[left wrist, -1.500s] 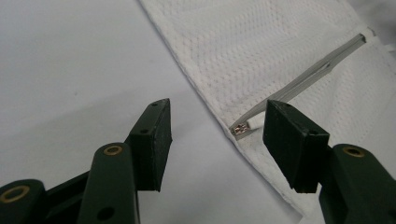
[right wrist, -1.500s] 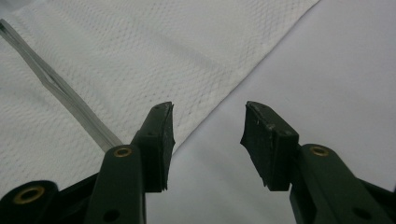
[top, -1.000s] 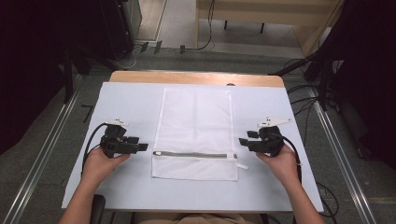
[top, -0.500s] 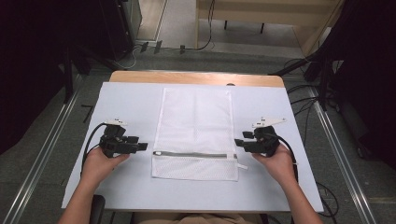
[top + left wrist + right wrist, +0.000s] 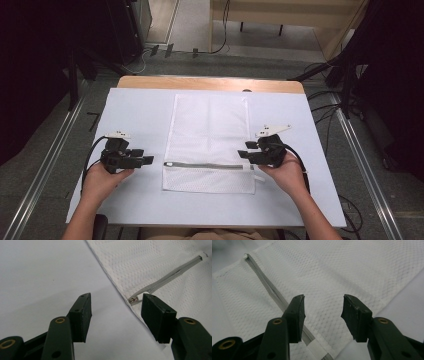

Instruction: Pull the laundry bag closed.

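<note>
A white mesh laundry bag (image 5: pixel 210 140) lies flat on the white table cover, its grey zipper (image 5: pixel 207 165) running across near the front end. My left gripper (image 5: pixel 149 160) hovers open just left of the bag, at the zipper's left end; in the left gripper view the metal zipper stop (image 5: pixel 133 300) sits near the right jaw, with bare table between the jaws. My right gripper (image 5: pixel 242 150) is at the bag's right edge over the zipper's end. Its jaws have just been closing but stand apart over the mesh (image 5: pixel 324 302), not pressing it.
The white cover (image 5: pixel 135 115) spreads over a wooden table (image 5: pixel 210 83). Metal rails (image 5: pixel 45 165) run along both sides on the floor, with cables (image 5: pixel 325 100) at the right. A white tab (image 5: pixel 315 350) marks the zipper's end by the right gripper.
My right gripper has moved left, from beside the bag onto its right edge at the zipper's end. The left gripper and the bag have stayed put.
</note>
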The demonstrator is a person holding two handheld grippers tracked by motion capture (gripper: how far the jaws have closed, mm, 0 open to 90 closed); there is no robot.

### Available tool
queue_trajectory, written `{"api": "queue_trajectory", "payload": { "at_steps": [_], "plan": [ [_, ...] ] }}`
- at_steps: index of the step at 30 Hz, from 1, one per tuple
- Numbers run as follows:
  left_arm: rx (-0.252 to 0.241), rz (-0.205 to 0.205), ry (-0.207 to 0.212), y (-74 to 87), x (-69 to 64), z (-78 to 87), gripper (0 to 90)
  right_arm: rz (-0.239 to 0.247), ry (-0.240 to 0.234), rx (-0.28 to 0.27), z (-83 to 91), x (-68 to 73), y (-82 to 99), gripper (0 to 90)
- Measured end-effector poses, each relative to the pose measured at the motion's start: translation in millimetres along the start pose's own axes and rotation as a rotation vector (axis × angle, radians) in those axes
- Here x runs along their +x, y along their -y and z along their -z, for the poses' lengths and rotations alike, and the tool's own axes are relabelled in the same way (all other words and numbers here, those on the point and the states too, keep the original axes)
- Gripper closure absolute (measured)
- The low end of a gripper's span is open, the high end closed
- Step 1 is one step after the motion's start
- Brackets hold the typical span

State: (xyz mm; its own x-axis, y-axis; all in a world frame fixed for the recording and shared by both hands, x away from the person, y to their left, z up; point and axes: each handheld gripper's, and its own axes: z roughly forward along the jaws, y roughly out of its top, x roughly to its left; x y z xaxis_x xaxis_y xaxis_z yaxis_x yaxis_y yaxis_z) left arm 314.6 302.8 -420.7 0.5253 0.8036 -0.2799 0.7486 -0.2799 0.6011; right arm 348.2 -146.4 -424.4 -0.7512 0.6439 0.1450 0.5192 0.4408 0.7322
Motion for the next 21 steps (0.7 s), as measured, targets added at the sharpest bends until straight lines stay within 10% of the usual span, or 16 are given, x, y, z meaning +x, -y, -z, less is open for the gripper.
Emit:
{"api": "queue_trajectory", "payload": {
  "at_steps": [21],
  "plan": [
    [0.004,0.002,-0.003,0.2,6.1,0.5,41.2,0.094,-0.062,0.040,-20.7,35.5,-20.6,55.3]
  ]
}}
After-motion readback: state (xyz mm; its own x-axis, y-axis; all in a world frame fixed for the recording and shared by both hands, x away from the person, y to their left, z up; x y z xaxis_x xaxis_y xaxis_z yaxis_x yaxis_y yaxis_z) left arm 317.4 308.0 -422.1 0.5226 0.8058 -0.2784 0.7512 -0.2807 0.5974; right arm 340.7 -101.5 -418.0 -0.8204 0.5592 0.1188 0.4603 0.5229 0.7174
